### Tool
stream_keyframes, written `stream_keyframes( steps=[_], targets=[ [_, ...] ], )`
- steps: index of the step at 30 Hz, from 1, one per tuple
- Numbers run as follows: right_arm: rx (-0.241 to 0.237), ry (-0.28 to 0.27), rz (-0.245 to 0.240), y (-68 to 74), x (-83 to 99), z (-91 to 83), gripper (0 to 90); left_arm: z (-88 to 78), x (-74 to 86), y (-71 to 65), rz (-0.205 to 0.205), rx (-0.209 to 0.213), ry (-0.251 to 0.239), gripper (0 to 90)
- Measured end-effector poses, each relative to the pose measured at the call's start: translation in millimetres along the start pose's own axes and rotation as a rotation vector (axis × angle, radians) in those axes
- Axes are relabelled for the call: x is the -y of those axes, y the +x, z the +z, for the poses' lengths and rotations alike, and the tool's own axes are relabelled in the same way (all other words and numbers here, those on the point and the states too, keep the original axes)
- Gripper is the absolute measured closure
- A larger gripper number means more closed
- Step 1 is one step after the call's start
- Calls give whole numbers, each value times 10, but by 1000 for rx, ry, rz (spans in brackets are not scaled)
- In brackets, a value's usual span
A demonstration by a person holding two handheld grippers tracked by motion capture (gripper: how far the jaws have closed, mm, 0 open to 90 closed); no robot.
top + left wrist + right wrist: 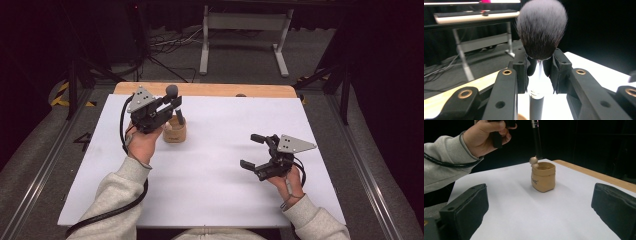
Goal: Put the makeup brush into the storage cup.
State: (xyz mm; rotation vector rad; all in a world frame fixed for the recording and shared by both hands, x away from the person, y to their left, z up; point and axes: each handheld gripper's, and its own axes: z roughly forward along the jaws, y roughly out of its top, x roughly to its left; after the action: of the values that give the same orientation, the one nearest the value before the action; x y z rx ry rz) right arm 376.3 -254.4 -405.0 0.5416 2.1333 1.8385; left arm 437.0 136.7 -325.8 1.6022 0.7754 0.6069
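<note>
Left tool (538, 68) clamping brush (541, 30) (bristles up), right tool (539, 217) open

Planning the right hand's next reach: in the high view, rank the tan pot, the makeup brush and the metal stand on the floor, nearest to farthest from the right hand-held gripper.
1. Tan pot, to the left of the right hand-held gripper, on the white sheet.
2. Makeup brush, just above the pot, clamped in the left hand-held gripper.
3. Metal stand, on the floor beyond the table's far edge.
</note>
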Motion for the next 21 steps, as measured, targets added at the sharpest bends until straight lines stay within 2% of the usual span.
stream_keyframes(
  steps=[11, 16, 21],
  targets=[
    [5, -11, 3, 6, -16, -37, 13, 72, 39, 64, -15, -106, 11, 702],
    [5, -14, 5, 2, -17, -41, 13, 90, 57, 77, -20, -104, 15, 701],
    [5, -19, 5, 3, -23, -48, 13, 145, 143, 127, -39, -93, 31, 700]
  ],
)
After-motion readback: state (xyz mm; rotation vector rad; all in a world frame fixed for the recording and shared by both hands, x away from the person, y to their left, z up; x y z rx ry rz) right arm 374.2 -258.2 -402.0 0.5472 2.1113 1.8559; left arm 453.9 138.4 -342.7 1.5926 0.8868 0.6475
